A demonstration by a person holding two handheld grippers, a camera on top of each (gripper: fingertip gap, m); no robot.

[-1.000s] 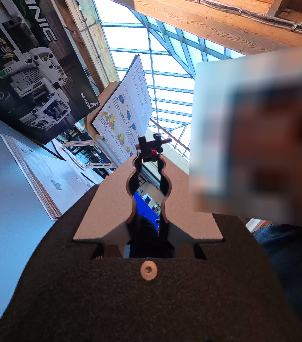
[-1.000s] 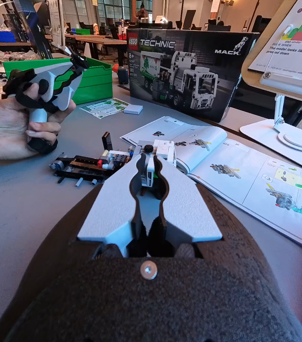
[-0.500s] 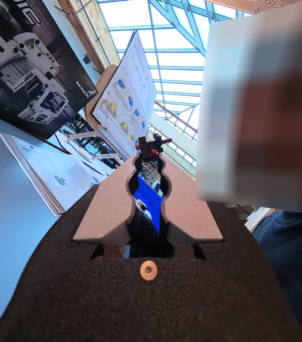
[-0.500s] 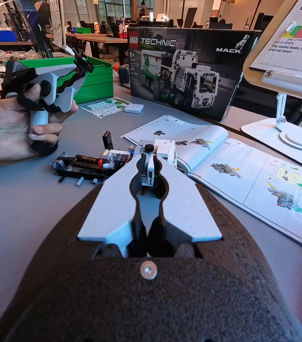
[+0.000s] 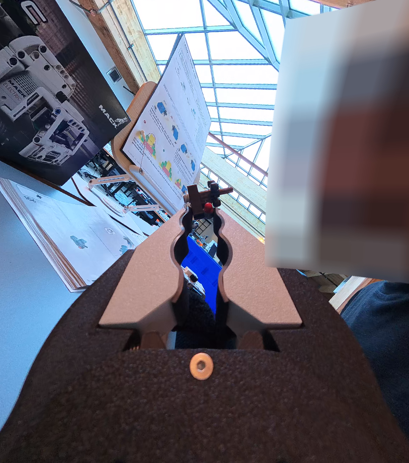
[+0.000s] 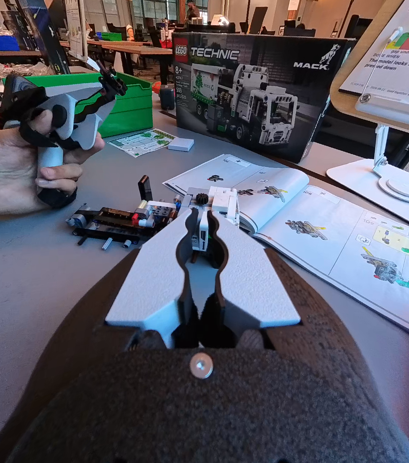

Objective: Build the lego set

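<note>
My left gripper point(image 5: 201, 211) is raised off the table, pointing upward, and is shut on a small dark lego piece point(image 5: 199, 198) with a red pin and a cross axle. It also shows in the right wrist view point(image 6: 108, 86), held in a hand at the left above the table. My right gripper point(image 6: 201, 216) is low over the grey table point(image 6: 23, 275) and is shut on the white cab part of the partly built lego truck point(image 6: 223, 198). The truck's black chassis point(image 6: 118, 220) stretches to the left.
The set's box point(image 6: 248, 95) stands at the back, with a green bin point(image 6: 128, 110) to its left. An open instruction booklet point(image 6: 311, 225) lies on the right. A white stand with a sheet point(image 6: 399, 62) is at the far right. A sticker sheet point(image 6: 143, 140) and a small white block point(image 6: 181, 144) lie behind the model. The gap from one gripper's tips to the other's is roughly 20 cm.
My left gripper has turned and shifted slightly with its piece still gripped. My right gripper and the truck have stayed put.
</note>
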